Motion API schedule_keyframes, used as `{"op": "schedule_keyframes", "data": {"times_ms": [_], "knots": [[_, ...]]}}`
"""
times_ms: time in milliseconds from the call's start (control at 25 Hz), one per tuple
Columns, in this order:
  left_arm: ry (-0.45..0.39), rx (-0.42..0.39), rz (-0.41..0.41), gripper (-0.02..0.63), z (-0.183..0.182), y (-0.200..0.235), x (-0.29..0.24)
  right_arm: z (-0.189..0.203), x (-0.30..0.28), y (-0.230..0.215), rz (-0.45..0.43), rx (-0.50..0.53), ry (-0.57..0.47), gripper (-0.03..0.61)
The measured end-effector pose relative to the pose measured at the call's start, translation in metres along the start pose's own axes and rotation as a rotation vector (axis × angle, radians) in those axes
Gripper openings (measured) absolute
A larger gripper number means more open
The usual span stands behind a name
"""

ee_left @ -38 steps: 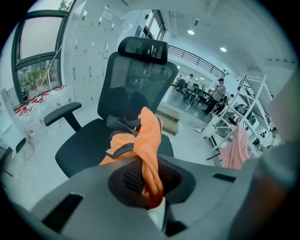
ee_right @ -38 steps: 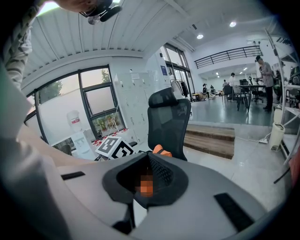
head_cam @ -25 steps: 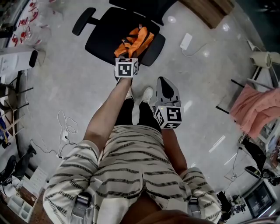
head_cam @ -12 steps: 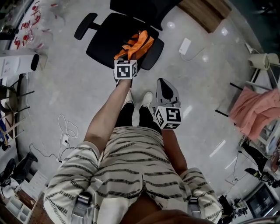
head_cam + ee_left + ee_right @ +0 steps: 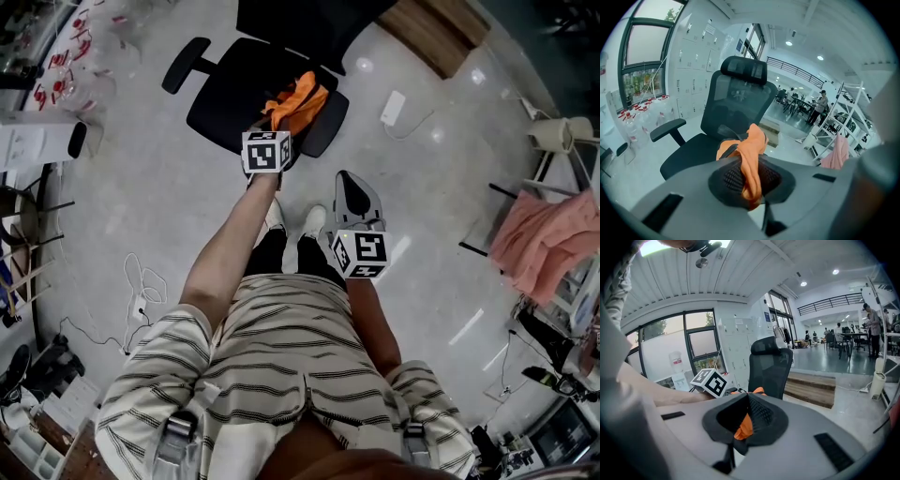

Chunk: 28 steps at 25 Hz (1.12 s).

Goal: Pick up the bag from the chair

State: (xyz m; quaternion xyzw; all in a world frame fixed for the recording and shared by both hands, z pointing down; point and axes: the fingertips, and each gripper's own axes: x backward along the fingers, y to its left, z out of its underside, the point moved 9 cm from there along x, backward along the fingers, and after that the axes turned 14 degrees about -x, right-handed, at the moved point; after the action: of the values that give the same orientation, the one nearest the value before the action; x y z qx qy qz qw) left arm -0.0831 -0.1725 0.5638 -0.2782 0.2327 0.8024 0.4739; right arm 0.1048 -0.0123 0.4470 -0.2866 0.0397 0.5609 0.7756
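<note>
Clamping a fold of the orange bag [image 5: 753,140], the left gripper [image 5: 749,177] has its fingers shut on the cloth, and the rest hangs just beyond them over the black chair [image 5: 691,157]. The right gripper [image 5: 743,420] has its fingers slightly apart and empty, with the bag well ahead of them.

Cream shirt [image 5: 281,347], thin black stripes

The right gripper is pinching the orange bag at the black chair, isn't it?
Not quite. It is the left gripper whose jaws are pinching the orange bag at the black chair. The left gripper view shows the orange fabric clamped between them.
</note>
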Motion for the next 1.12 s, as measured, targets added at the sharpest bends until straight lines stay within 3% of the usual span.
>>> {"op": "schedule_keyframes", "data": {"times_ms": [1120], "knots": [[-0.100, 0.002, -0.001, 0.031, -0.024, -0.004, 0.049, -0.018, 0.007, 0.014, -0.040, 0.029, -0.056, 0.018]]}}
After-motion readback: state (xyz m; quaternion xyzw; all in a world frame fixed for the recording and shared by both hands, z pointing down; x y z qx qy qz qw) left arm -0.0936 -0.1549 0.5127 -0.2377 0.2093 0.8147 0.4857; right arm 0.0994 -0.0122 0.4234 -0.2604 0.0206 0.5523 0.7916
